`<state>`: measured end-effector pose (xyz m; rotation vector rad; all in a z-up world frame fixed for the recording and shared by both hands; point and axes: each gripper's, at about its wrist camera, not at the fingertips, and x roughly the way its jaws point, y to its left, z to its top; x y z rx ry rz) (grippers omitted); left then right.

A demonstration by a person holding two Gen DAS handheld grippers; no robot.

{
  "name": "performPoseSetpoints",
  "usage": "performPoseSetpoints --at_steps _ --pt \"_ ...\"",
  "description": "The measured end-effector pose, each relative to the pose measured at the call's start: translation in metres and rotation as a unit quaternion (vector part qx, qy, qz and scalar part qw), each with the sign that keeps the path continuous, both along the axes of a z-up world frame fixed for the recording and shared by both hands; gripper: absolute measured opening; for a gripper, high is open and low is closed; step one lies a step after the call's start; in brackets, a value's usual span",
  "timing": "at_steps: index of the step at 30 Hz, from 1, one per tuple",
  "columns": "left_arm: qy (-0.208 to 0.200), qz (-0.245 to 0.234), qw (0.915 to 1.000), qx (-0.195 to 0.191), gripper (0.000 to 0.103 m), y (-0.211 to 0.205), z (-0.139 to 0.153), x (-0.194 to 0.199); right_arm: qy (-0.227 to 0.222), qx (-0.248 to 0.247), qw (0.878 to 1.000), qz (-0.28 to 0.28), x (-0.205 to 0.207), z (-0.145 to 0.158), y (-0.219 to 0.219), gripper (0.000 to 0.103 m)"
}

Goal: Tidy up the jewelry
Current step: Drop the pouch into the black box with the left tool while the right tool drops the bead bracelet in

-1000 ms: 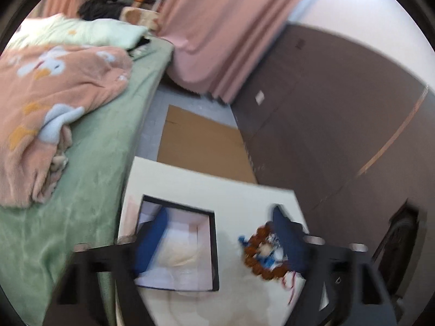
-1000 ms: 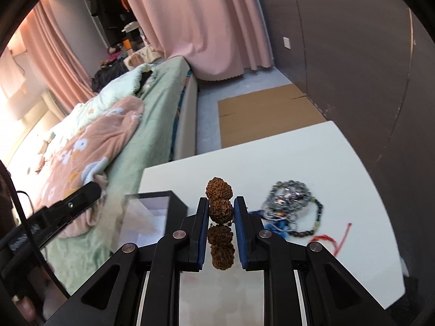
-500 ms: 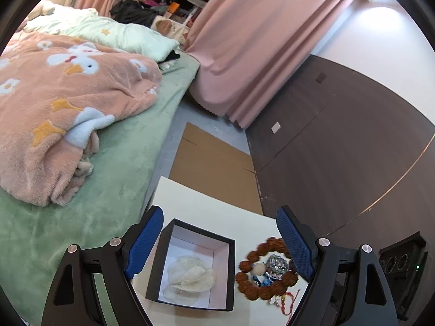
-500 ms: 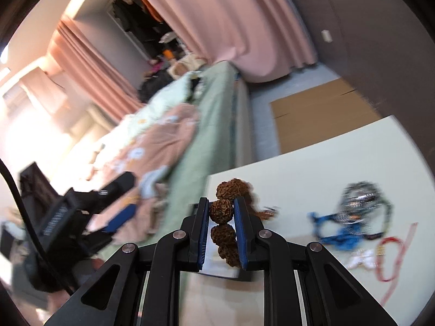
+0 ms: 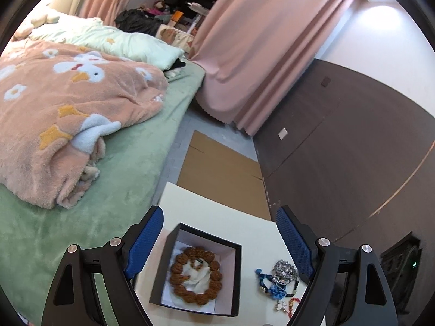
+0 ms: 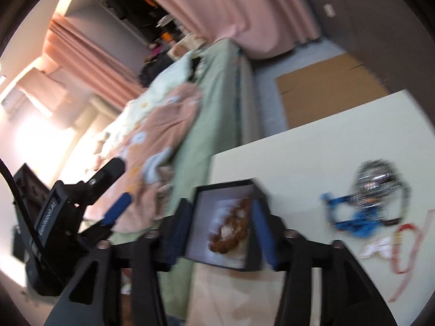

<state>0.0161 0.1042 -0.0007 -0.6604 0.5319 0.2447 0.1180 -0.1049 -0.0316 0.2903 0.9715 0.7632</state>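
Observation:
A brown bead bracelet (image 5: 196, 279) lies on white padding inside a black open box (image 5: 236, 271) on the white table (image 5: 217, 214). It also shows in the right wrist view (image 6: 231, 235), inside the box (image 6: 258, 260). My left gripper (image 5: 220, 244) is open and empty, held above the box. My right gripper (image 6: 221, 231) is open, its fingers either side of the box, empty. A pile of blue, silver and red jewelry (image 5: 280, 279) lies right of the box; it also shows in the right wrist view (image 6: 367, 203).
A bed with green sheet (image 5: 122, 163) and pink blanket (image 5: 54, 103) runs along the table's left edge. Flat cardboard (image 5: 223, 174) lies on the floor beyond the table. A dark wall (image 5: 353, 163) stands on the right. The left gripper's body (image 6: 68, 203) shows at left.
My right gripper opened and let the brown bead bracelet drop into the box. It had carried the bracelet left from the table's middle. My left gripper rose and drew back.

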Motion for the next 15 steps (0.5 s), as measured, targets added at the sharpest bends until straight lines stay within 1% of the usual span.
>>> performPoseSetpoints --at_steps 2,7,9,11,13,15 --pt "0.001 -0.011 0.9999 0.002 0.085 -0.007 0.0 0.003 -0.01 -0.006 1.0 -0.02 0.002 0.007 -0.016 0.064" --pt "0.007 -0.047 0.9989 0.002 0.085 -0.026 -0.003 0.011 -0.008 -0.029 0.998 -0.057 0.01 0.017 -0.057 0.067" --pt "0.011 -0.058 0.9982 0.001 0.085 -0.034 -0.004 0.015 -0.003 -0.039 0.997 -0.065 0.014 0.017 -0.068 0.073" --pt "0.016 -0.07 0.9975 0.002 0.085 -0.042 -0.006 0.019 0.001 -0.044 0.996 -0.074 0.016 0.016 -0.083 0.076" --pt "0.018 -0.081 0.9965 0.004 0.085 -0.05 -0.007 0.022 0.003 -0.045 0.996 -0.079 0.017 0.016 -0.093 0.08" --pt "0.02 -0.095 0.9952 0.011 0.085 -0.061 -0.008 0.026 0.01 -0.044 0.995 -0.086 0.018 0.014 -0.105 0.086"
